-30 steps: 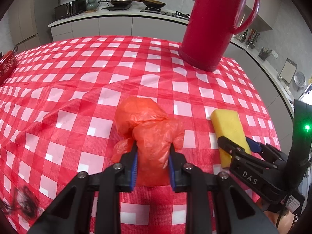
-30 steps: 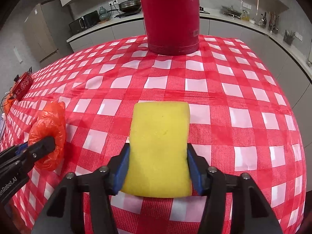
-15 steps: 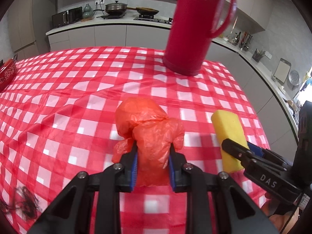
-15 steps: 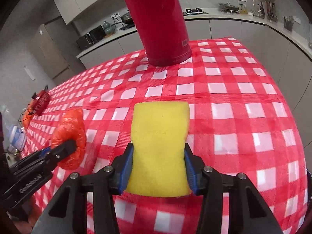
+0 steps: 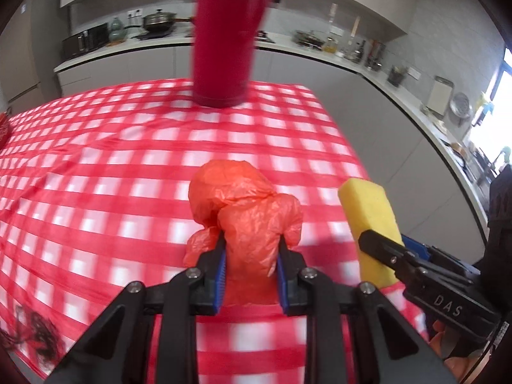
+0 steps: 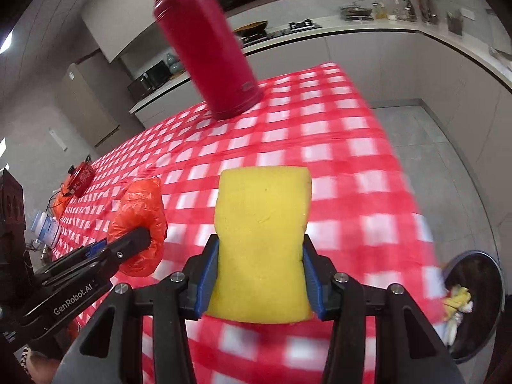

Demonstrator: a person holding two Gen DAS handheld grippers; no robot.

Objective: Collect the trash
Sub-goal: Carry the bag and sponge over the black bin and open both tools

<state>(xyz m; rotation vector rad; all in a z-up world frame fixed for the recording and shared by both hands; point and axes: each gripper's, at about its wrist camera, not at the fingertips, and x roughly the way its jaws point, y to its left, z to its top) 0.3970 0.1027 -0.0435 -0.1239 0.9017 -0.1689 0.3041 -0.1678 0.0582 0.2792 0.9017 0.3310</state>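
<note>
I count: one orange bag, one yellow sponge, one red flask, one bin, two grippers.

Both grippers are held side by side, angled downward. The left gripper has its blue pads clamped tight on an orange bag. The right gripper pinches a yellow sponge between its pads.

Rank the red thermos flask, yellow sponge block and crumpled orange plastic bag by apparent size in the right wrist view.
1. Yellow sponge block, though nearest the camera.
2. Red thermos flask, farther off, so probably bigger in fact.
3. Crumpled orange plastic bag, partly hidden.
</note>
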